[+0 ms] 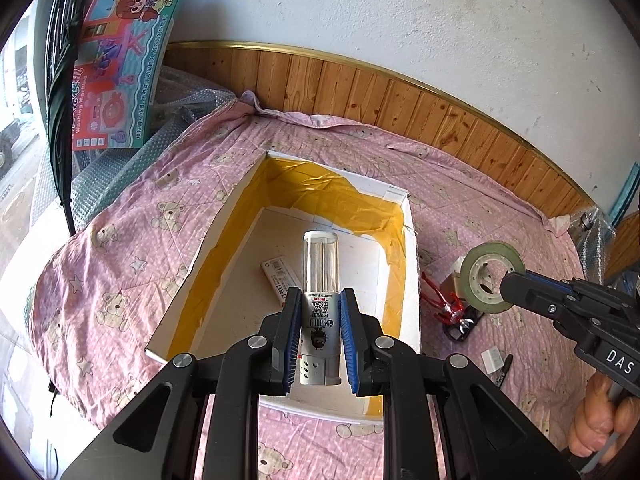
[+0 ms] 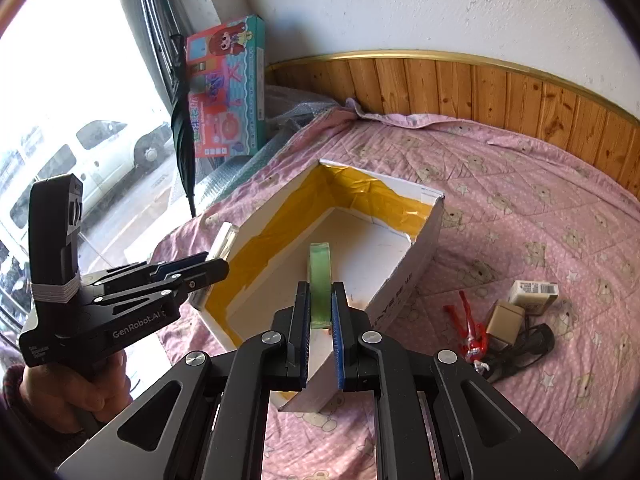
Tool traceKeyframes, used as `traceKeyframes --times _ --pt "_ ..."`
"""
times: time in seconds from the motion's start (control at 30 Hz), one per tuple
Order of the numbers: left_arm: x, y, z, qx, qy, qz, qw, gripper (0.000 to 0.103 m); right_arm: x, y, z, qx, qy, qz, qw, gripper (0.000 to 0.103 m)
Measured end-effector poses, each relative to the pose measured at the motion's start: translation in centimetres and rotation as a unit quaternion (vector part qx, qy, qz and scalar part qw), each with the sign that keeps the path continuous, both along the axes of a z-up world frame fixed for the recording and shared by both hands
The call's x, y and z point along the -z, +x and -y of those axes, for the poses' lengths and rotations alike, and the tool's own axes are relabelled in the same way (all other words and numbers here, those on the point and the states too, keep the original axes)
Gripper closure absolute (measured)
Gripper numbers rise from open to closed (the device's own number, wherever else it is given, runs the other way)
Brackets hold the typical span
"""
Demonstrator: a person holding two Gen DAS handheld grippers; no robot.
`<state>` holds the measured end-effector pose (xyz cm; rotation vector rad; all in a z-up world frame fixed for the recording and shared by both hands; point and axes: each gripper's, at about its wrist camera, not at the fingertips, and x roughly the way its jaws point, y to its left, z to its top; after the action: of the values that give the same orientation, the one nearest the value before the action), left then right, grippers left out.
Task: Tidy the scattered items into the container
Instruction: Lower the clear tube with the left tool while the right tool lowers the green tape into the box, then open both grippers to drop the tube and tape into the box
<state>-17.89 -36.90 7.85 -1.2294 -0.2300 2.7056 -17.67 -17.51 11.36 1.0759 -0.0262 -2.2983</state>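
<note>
2 grippers: the left gripper (image 1: 320,312) has 1 lamp bulb (image 1: 320,276), the right gripper (image 2: 320,312) has 1 green tape roll (image 2: 319,280). 1 white box (image 2: 416,280) w/ yellow tape inside. In the box: 1 small flat pack (image 1: 280,276). On the pink bear blanket (image 2: 520,208), outside the box: 1 red toy figure (image 2: 472,332), 1 tan cube (image 2: 506,322), 1 white carton (image 2: 534,291), 1 black thing (image 2: 536,342) (can't tell what), 1 black marker (image 1: 503,372). Off to the side: 1 toy washing machine box (image 2: 228,88), 1 black umbrella (image 2: 182,136). 2 hands show, 1 per gripper.
</note>
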Motion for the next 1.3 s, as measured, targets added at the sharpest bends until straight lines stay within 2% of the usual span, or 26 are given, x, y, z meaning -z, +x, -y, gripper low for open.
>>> traceKeyframes --times 0.23,0.4,0.73,0.97,1.3 --pt "0.5 -1.8 -0.2 0.008 -0.003 0.01 0.9999 0.083 0.3 -2.2 1.9 -0.01 0.008 0.006 1.0 0.093" --pt "1.8 -2.7 -0.2 0.011 -0.011 0.029 0.9994 0.083 0.9 -3.7 3.3 -0.019 0.015 0.014 1.0 0.093" --pt "4.3 -3.9 1.9 0.002 -0.01 0.069 0.9976 0.083 2.6 -6.8 5.0 -0.029 0.025 0.038 0.999 0.093" --pt "5.2 -4.8 0.6 0.027 -0.017 0.086 0.9958 0.083 4.3 -9.2 5.8 -0.027 0.038 0.061 0.997 0.093" --pt "6.5 -5.8 0.9 0.025 -0.018 0.102 0.9943 0.083 5.3 -11.6 6.2 -0.023 0.047 0.072 0.996 0.093"
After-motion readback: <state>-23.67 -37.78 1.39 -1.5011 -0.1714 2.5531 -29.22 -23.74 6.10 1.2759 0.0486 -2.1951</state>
